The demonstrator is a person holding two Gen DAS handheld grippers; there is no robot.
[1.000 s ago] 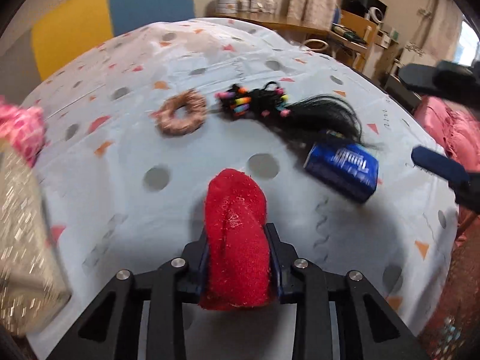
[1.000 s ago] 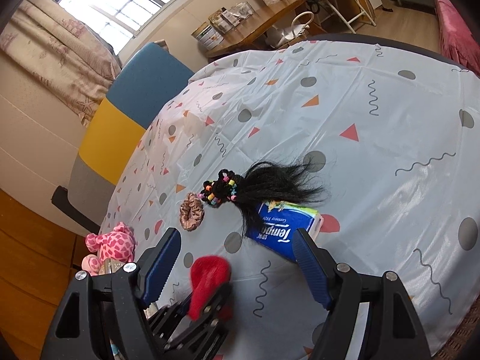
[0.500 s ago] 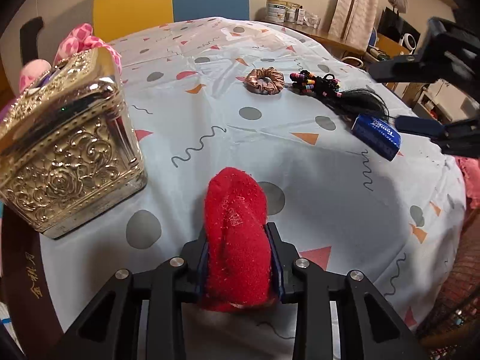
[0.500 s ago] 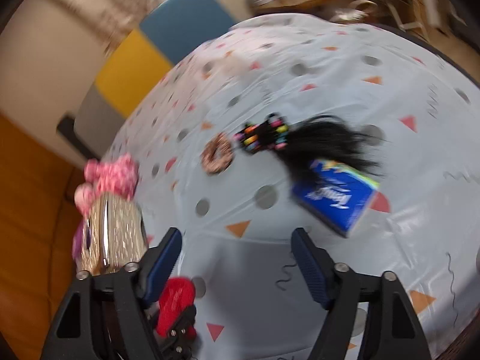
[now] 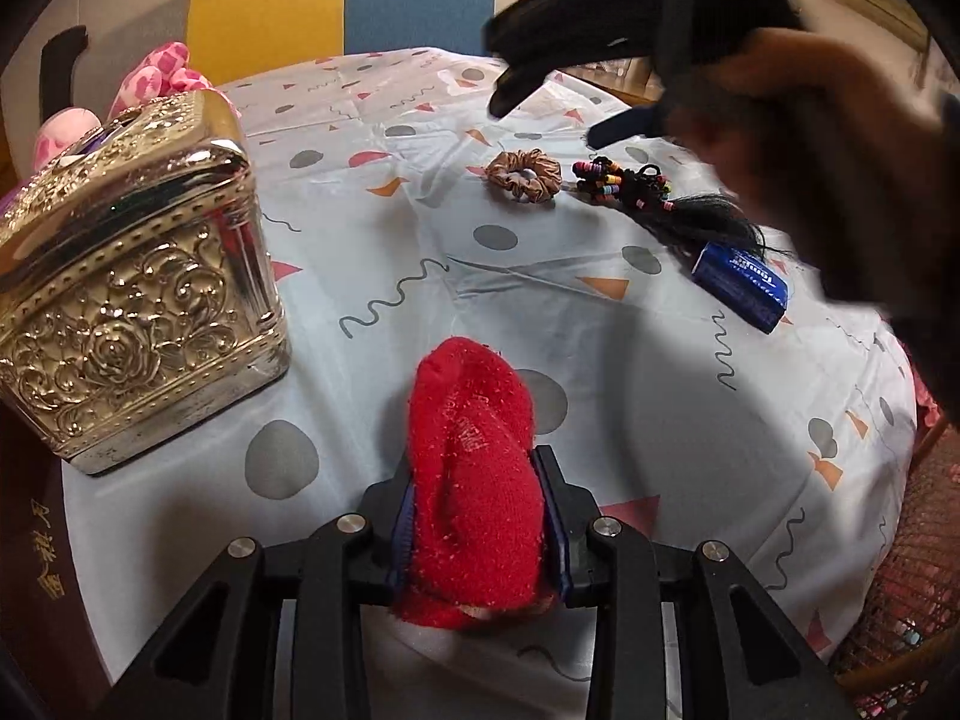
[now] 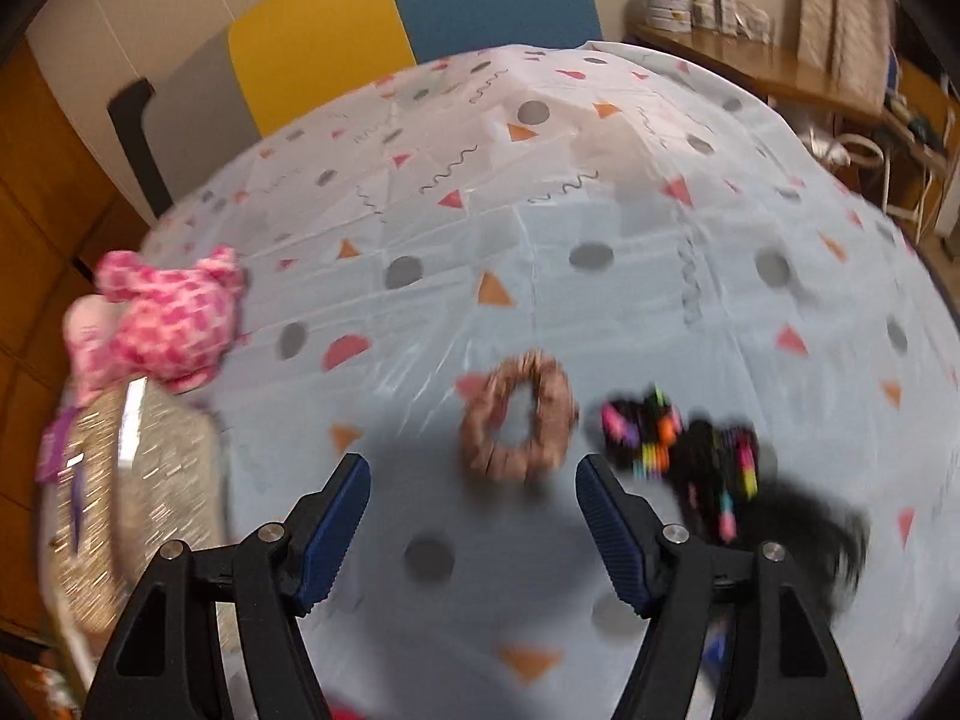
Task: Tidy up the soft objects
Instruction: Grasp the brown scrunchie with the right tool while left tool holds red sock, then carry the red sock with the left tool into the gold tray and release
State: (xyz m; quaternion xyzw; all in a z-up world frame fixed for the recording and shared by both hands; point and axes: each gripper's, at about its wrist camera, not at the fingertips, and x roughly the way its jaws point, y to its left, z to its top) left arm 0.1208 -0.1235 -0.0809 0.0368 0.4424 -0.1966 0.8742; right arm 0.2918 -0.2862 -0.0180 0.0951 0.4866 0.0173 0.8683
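Note:
My left gripper (image 5: 477,516) is shut on a red fuzzy sock (image 5: 471,468), held above the near table edge. An ornate golden box (image 5: 126,294) stands at the left, with a pink plush toy (image 5: 162,78) behind it. A brown scrunchie (image 5: 523,175), a black hair piece with coloured beads (image 5: 654,198) and a blue tissue pack (image 5: 741,285) lie further back right. My right gripper (image 6: 474,516) is open and empty above the table, with the scrunchie (image 6: 519,414) just beyond its fingertips. The hair piece (image 6: 708,462), plush toy (image 6: 162,318) and box (image 6: 126,480) also show there.
The round table has a pale patterned cloth (image 5: 420,240). A yellow and blue chair (image 5: 342,12) stands behind it. The gloved hand holding the right gripper (image 5: 660,30) hangs over the table's right side in the left wrist view. A wooden desk (image 6: 780,60) is at the far right.
The right gripper has swung left over the table toward the scrunchie. The left gripper has hardly moved in the last half second and still holds the sock.

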